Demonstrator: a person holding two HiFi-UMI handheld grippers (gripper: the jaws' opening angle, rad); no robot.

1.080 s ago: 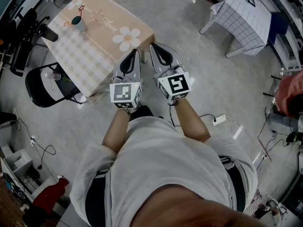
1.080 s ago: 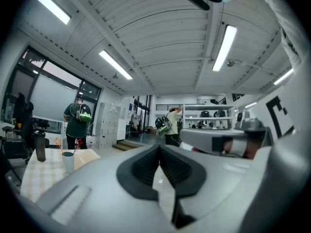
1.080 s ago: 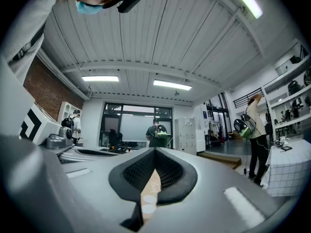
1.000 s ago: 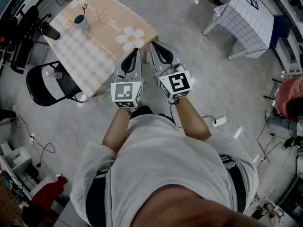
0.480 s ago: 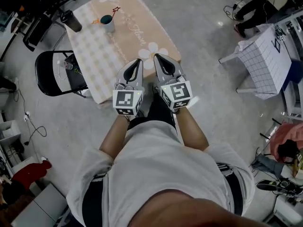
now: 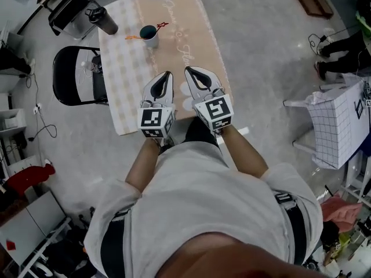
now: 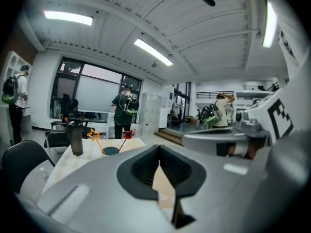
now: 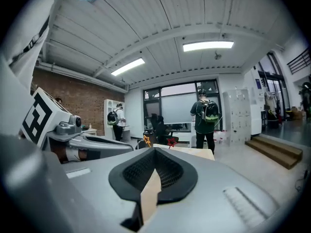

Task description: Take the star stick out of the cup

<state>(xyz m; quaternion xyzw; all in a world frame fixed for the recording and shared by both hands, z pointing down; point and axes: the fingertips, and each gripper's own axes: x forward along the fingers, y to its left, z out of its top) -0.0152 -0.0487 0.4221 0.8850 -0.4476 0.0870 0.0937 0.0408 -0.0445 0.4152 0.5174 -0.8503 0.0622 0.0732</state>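
While left gripper and right gripper are being held shut, empty, opening is being required before the star stick in the cup, upper left.

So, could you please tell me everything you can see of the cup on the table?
The cup is small and round, pale outside and teal inside. It stands upright on the cloth-covered table, toward its far end, apart from a dark tumbler. Two thin sticks stand in it and lean apart, one topped with an orange star, the other with a red star. Only the sticks and the cloth touch it.
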